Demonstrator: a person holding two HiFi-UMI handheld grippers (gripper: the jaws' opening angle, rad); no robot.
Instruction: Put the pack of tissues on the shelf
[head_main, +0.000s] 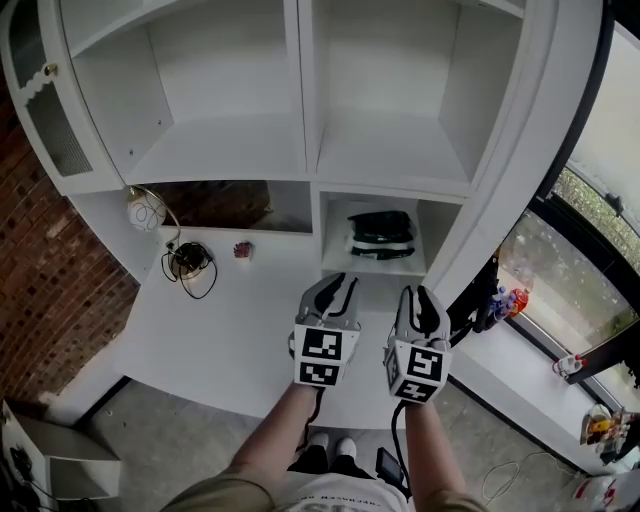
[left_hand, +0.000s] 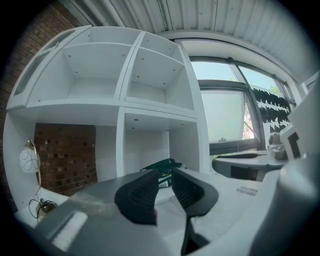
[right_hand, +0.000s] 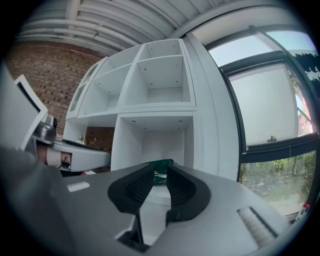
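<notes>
The dark green and white plastic pack of tissues (head_main: 380, 236) lies in the lower right compartment of the white wooden shelf unit (head_main: 308, 170), just right of the frame's centre in the head view. Its print is too small to read. Both gripper views show the pack beyond the jaw tips, well apart from them.

The left gripper (head_main: 340, 281) hangs over the white desk (head_main: 240, 340) at lower centre, its black ribbed jaws a narrow gap apart with nothing between them. The right gripper (head_main: 419, 292), just beside it on the right, has its jaws likewise a little apart and empty. Each gripper's cube bears black-and-white square patterns and no letters.

At the left of the desk sit a coiled black cable (head_main: 190, 263) and a white ball-shaped lamp (head_main: 146, 212).
</notes>
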